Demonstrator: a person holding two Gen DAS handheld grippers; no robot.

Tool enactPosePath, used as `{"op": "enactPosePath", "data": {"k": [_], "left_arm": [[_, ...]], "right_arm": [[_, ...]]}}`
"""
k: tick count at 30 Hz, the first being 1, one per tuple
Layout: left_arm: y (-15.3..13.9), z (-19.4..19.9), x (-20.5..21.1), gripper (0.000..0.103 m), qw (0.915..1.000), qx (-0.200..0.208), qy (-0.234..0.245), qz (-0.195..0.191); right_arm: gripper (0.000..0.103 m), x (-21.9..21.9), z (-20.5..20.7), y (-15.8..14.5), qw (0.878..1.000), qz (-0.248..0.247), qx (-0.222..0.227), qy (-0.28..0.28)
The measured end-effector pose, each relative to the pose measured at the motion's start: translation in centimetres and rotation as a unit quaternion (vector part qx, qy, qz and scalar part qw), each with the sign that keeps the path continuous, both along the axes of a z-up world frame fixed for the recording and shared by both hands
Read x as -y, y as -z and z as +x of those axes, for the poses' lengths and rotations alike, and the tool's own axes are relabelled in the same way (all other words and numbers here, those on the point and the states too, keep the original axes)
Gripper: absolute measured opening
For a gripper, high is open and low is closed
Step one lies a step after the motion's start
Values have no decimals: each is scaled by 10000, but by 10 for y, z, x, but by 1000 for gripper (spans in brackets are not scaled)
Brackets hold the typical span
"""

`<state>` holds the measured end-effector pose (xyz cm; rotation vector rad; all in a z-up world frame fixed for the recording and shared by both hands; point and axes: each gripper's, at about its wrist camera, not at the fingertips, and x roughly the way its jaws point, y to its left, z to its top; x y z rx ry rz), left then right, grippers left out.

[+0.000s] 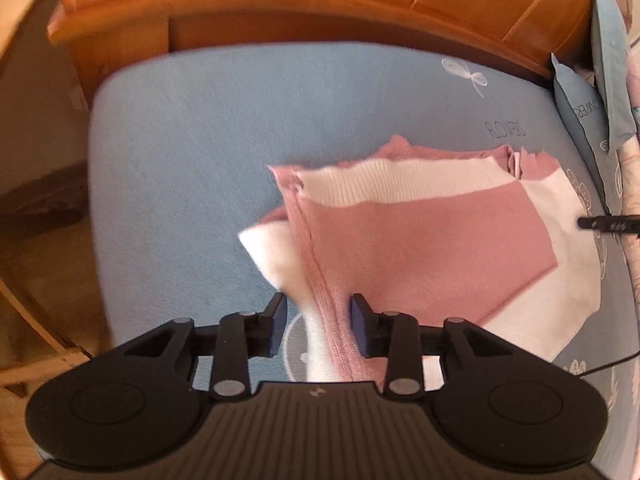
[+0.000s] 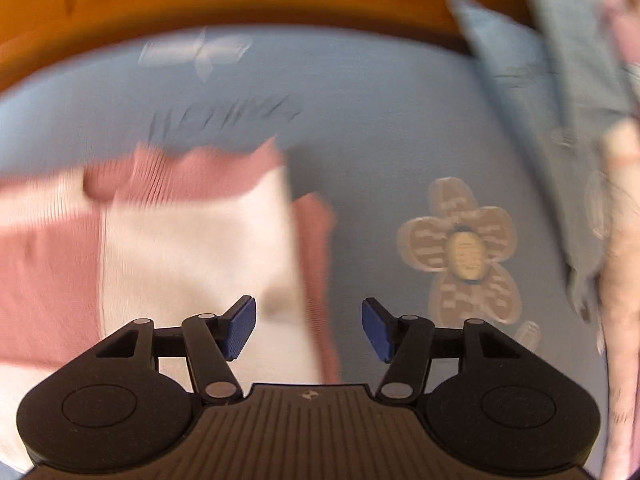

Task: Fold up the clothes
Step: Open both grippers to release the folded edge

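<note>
Right wrist view motion-blurred throughout, sweater [image 2: 188, 240] smeared, flower print [image 2: 464, 248] indistinct, bedsheet lettering [image 2: 224, 116] unreadable

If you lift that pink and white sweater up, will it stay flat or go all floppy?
Probably floppy: the sweater is soft ribbed knit, already draping in folds between the left gripper fingers. It probably won't slip easily, since the knit looks grippy.
</note>
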<state>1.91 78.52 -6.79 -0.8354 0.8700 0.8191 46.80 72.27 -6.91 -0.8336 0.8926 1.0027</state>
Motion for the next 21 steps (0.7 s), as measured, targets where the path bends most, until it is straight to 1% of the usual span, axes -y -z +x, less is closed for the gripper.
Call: {"op": "enactPosePath", "data": {"k": [1,2,3,4,5,7,8,10,11,12,14,15,16,18,19,21], "left_arm": [[-7,1,4,36,9998,-25,126,162],[-18,5,9,37,9987,-47,339,389],[-25,10,14,41,9970,21,547,544],[-28,15,18,49,9952,157,748,612],[-28,24,22,52,9928,288,971,636],[-15,43,26,53,9893,242,1286,642],[-8,52,28,53,9876,178,1420,644],[13,58,28,52,9884,-9,1434,497],[25,60,27,52,9892,-111,1406,404],[33,59,26,54,9898,-100,1375,346],[42,56,24,56,9903,37,1357,302],[37,54,24,56,9903,62,1355,291],[30,51,25,52,9910,101,1310,271],[17,47,28,53,9913,211,1282,235],[12,45,32,55,9902,303,1343,221],[4,44,40,57,9880,440,1471,166]], "right_arm": [[63,5,3,-7,9999,141,-47,83],[53,10,5,-15,9994,281,-95,166],[27,14,7,-20,9989,370,-194,207],[17,12,4,-16,9987,298,-405,115],[15,8,0,-7,9986,198,-490,14],[15,0,-6,12,9981,0,-601,-149],[15,-4,-5,21,9989,-93,-452,-90],[12,-11,-1,41,9995,-266,-186,22],[12,-11,5,48,9993,-303,-200,65],[12,-10,10,56,9990,-312,-297,134],[12,-9,14,54,9986,-212,-433,233],[12,-7,15,48,9981,-140,-512,298],[12,-4,16,41,9975,-54,-595,372],[15,10,13,20,9963,153,-688,498],[16,17,10,14,9959,204,-711,512],[16,26,7,20,9959,74,-802,406]]}}
